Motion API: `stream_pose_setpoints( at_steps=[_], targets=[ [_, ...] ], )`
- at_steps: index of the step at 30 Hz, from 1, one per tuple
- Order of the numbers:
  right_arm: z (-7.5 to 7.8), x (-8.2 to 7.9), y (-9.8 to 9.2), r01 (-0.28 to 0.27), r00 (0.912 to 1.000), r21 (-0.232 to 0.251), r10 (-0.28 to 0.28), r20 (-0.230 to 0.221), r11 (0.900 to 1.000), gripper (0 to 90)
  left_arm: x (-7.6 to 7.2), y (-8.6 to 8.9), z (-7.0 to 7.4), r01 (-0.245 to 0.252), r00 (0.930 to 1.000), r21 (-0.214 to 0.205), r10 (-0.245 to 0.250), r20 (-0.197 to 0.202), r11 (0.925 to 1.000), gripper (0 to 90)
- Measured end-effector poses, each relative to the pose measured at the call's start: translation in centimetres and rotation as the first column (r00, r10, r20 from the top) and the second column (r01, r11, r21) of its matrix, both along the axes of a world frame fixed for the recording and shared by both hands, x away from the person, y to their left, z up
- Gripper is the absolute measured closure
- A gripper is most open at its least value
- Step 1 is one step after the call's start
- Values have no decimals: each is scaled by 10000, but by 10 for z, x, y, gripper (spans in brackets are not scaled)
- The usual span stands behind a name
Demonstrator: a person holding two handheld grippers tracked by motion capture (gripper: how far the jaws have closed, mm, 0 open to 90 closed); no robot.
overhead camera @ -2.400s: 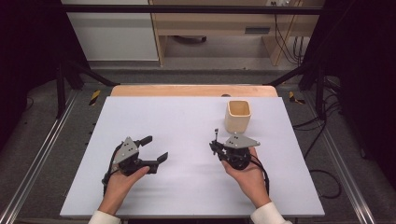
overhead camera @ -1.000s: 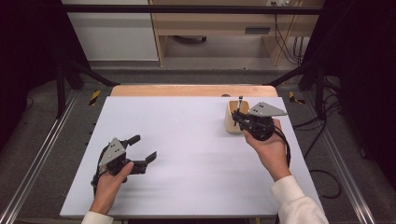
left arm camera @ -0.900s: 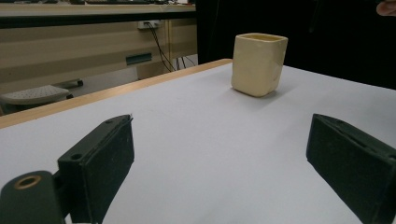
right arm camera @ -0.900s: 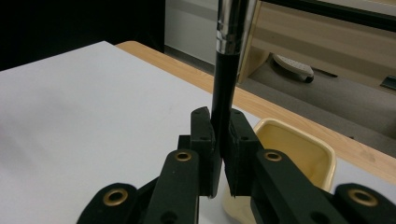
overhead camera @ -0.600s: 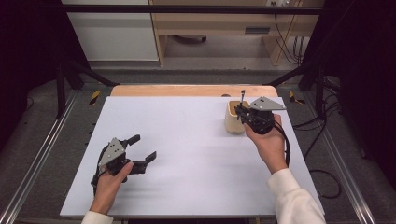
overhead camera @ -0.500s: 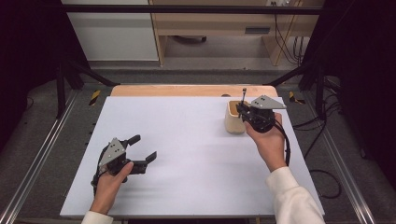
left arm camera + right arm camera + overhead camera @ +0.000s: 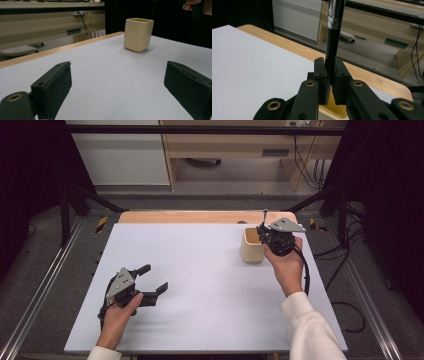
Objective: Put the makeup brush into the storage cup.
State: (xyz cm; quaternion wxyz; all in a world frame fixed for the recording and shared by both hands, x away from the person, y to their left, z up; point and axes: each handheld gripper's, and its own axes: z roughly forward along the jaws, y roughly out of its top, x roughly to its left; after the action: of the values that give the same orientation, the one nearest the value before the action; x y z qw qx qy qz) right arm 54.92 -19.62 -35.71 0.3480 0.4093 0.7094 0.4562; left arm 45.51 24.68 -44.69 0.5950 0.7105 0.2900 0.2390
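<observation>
I'm holding the right tool (image 7: pixel 264 231), clamped on a thin black stick (image 7: pixel 333 37), now carried from mid-counter to over the beige cup (image 7: pixel 251 246) near the far right corner, likely dropping it in; left tool (image 7: pixel 153 280) idling wide open, empty.

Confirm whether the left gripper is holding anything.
No. The left gripper is open above the bare white table, nothing between its jaws.
</observation>
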Motion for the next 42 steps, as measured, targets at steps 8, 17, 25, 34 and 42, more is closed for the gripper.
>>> stream_pose_setpoints(
  at_steps=[8,17,25,34,42],
  targets=[
    [-4,7,-1,176,9998,72,-176,-8,9998,835,0,1,0,25,10000,-67,-25,-7,10000,75],
    [-7,8,-1,251,9997,18,-251,-14,9997,835,0,2,1,77,10000,-203,-76,37,9998,75],
    [-12,15,-2,395,9991,123,-393,-152,9991,835,0,2,1,131,9999,-230,-130,19,9996,75],
    [-18,21,-4,510,9980,81,-507,-367,9987,835,0,4,2,167,9999,-457,-165,43,9988,75],
    [-21,21,-6,522,9975,24,-520,-474,9986,835,0,3,2,212,9998,-368,-211,27,9991,75]
  ],
)
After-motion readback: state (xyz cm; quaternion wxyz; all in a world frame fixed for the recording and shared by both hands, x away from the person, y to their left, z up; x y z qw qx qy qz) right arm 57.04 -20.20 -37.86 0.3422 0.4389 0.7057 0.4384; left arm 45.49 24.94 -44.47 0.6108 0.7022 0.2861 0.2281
